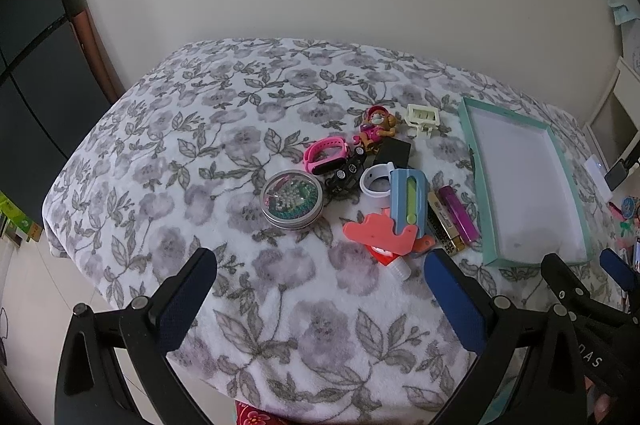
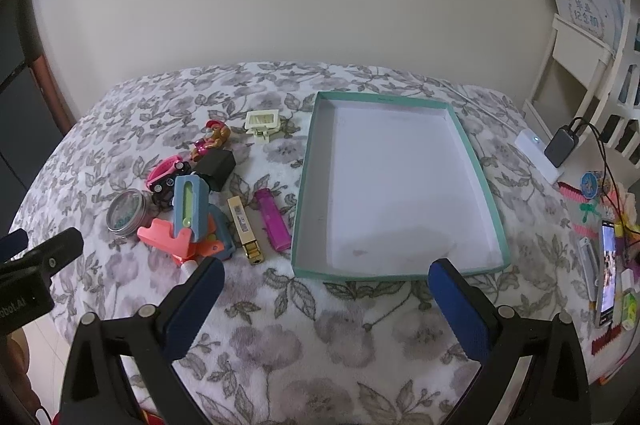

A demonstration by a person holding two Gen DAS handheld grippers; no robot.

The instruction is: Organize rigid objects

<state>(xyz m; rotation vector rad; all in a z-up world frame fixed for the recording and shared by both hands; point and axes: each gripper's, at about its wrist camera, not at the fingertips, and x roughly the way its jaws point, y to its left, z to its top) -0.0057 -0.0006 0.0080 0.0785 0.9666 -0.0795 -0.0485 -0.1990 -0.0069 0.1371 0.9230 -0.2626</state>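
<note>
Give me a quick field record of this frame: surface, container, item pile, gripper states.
surface: floral grey-and-white blanket
container: shallow teal-rimmed cardboard tray with white floor, nothing inside
pile location: left of the tray, on the blanket
pile items: round metal tin with clear lid; magenta plastic lighter; gold rectangular lighter; cream plastic hair claw; pink watch band; black box
left gripper: open, holding nothing
right gripper: open, holding nothing, in front of the tray

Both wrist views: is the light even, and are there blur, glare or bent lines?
Left wrist view: soft, even light, objects sharp, slight glare on the round tin, dark corners. Right wrist view: the teal tray edges bow from fisheye distortion, faint shadow inside its near end.
</note>
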